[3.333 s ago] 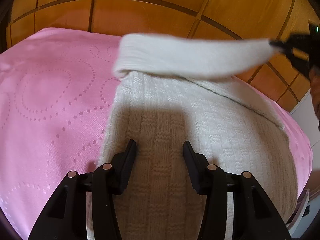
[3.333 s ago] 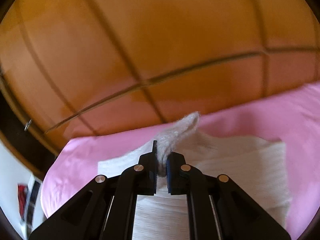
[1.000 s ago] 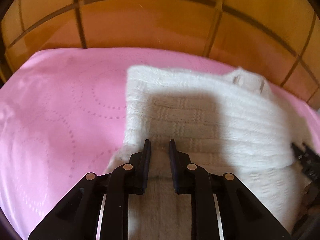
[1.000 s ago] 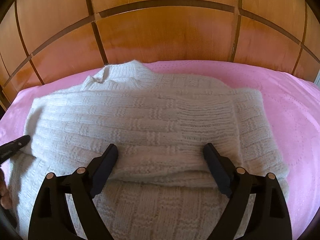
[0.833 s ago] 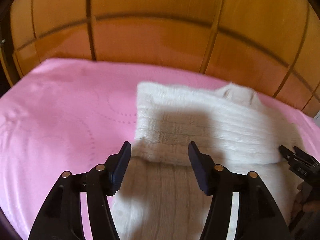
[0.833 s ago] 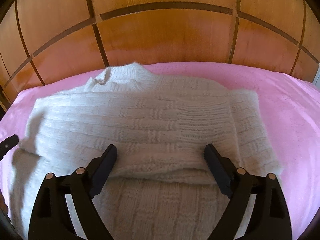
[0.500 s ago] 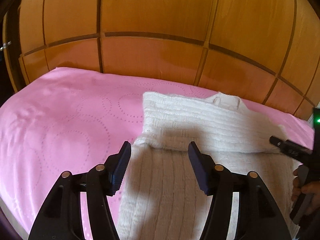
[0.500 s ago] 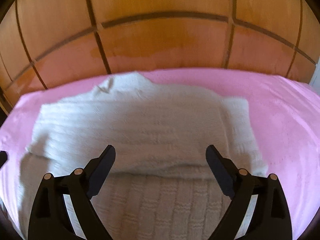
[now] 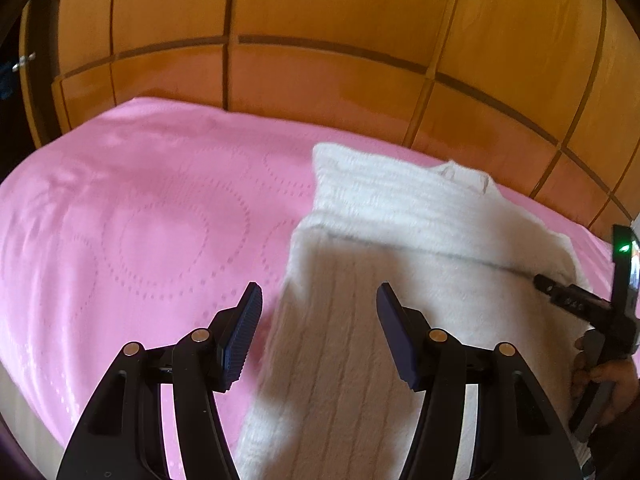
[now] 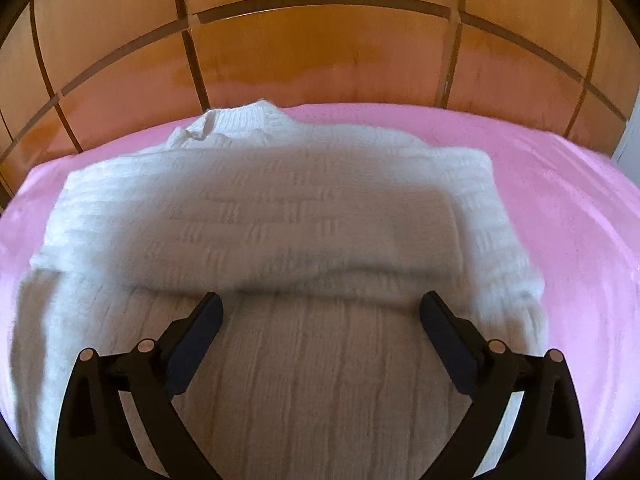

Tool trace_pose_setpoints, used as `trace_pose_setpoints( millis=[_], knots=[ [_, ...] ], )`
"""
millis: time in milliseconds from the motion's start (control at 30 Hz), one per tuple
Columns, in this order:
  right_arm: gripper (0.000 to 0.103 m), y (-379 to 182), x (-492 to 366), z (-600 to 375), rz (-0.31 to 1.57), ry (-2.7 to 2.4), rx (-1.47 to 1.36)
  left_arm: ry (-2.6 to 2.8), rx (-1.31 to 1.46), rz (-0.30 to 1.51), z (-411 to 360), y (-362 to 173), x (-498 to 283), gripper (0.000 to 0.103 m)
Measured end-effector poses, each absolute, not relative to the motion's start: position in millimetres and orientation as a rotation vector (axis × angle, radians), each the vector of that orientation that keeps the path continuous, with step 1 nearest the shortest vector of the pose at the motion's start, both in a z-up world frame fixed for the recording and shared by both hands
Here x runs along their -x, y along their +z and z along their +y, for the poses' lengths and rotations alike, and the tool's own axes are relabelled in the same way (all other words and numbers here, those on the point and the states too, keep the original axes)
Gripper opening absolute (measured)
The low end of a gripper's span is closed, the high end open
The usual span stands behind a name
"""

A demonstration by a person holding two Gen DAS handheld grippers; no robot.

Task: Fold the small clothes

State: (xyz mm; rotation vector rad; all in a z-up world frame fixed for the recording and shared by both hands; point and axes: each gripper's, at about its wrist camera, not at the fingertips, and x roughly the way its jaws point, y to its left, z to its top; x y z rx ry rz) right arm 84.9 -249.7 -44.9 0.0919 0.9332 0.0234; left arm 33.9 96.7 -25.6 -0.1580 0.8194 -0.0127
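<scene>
Pink bedspread [image 10: 580,208], white knit sweater [image 10: 304,216] lying folded on it

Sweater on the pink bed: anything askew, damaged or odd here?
Nothing stands out. The white knit sweater lies on the pink bedspread with sleeves folded across; both grippers are open and empty.

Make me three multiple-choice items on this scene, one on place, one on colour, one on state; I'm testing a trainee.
1. Where does the sweater lie?
A. on the bed cover
B. on a chair
C. on the floor

2. What colour is the bed cover?
A. blue
B. pink
C. green

3. How is the right gripper?
A. shut on the sweater
B. shut on nothing
C. open

Answers: 1 A, the cover shows around the sweater; 2 B, plainly pink in both views; 3 C, its fingers stand wide apart, holding nothing.
</scene>
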Motion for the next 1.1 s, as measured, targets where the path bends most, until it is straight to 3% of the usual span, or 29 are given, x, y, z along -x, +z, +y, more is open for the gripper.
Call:
trace_pose_setpoints(
  millis=[467, 567, 767, 900, 967, 1033, 1100],
  knots=[
    [0.099, -39.3, 12.8, -331.2, 0.954, -0.061, -0.231, -0.049, 0.188, 0.959, 134.8, -69.1, 11.4, 0.058],
    [0.094, -44.1, 37.4, -349.4, 0.984, -0.032, -0.294, -0.108, 0.169, 0.979, 135.5, -70.0, 26.2, 0.058],
    [0.067, -41.6, 91.1, -351.8, 1.057, 0.065, -0.323, -0.232, 0.162, 1.040, 139.8, -71.8, 55.6, 0.053],
    [0.041, -45.7, 123.8, -344.7, 1.131, 0.138, -0.372, -0.303, 0.155, 1.083, 143.0, -74.1, 71.0, 0.045],
    [0.036, -49.4, 137.5, -338.6, 1.166, 0.169, -0.389, -0.326, 0.163, 1.108, 144.1, -77.1, 75.8, 0.034],
    [0.022, -52.8, 141.2, -334.0, 1.198, 0.205, -0.396, -0.352, 0.163, 1.125, 142.8, -78.0, 81.6, 0.007],
    [0.013, -52.1, 140.4, -329.2, 1.219, 0.242, -0.401, -0.370, 0.166, 1.114, 141.1, -74.3, 86.1, 0.005]
  ],
)
